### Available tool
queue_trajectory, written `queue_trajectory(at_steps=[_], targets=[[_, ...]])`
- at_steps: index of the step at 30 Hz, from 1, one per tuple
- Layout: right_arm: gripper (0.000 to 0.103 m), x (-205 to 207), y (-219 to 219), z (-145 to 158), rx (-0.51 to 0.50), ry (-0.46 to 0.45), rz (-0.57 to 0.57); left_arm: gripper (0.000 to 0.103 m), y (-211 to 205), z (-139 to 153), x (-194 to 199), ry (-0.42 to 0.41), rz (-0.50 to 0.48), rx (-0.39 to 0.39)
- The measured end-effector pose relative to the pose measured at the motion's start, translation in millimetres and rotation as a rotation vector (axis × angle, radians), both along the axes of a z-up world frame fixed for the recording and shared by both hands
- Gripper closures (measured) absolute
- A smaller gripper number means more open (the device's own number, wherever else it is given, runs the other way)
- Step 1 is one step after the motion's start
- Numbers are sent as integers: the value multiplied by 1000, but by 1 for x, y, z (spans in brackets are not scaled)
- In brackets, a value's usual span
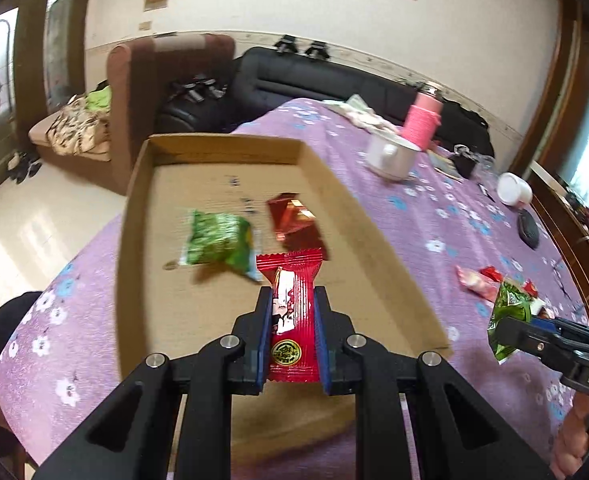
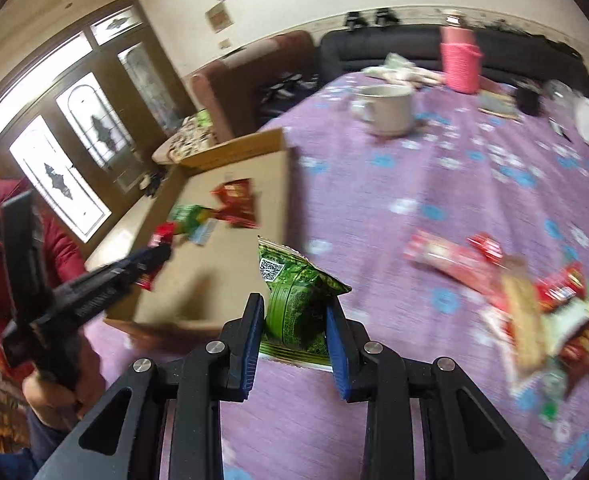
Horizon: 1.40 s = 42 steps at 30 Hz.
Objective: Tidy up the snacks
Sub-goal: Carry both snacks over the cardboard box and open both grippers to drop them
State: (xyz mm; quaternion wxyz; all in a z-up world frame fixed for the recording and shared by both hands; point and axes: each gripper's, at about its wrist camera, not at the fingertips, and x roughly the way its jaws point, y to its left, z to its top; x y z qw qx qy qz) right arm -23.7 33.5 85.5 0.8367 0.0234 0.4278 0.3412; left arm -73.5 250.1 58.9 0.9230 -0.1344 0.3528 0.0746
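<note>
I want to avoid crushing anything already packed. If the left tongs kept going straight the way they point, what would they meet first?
Probably the cardboard box floor: the left tongs, shut on the red candy packet, aim into it, just short of the green snack bag. Depth is uncertain.

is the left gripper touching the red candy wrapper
Touching. In the left wrist view the left gripper has its blue pads pressed against both sides of the red candy wrapper, pinching it above the cardboard box.

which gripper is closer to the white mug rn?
Hard to call. The right gripper, shut on a green packet, is over bare cloth with the white mug ahead. The left gripper, shut on a red candy, is over the cardboard tray, mug beyond it.
</note>
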Motion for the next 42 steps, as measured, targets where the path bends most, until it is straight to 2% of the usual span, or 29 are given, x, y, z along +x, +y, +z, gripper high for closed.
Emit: queue_trajectory(at_steps=[6, 13, 18, 23, 28, 38, 42], targets=[[70, 5, 66, -7, 3, 0, 51, 85, 15, -9, -1, 5, 92, 36], [69, 11, 98, -28, -31, 0, 71, 85, 19, -16, 1, 25, 168, 108], [69, 12, 105, -38, -47, 7, 79, 84, 25, -22, 8, 77, 195, 96], [69, 10, 107, -41, -73, -34, 80, 84, 20, -25, 13, 103, 184, 121], [69, 6, 109, -42, -111, -74, 83, 84, 19, -25, 13, 106, 186, 125], [68, 7, 110, -46, -132, -84, 77, 84, 17, -27, 16, 110, 185, 128], [68, 6, 109, -45, -131, -87, 79, 80, 16, -28, 16, 108, 180, 127]])
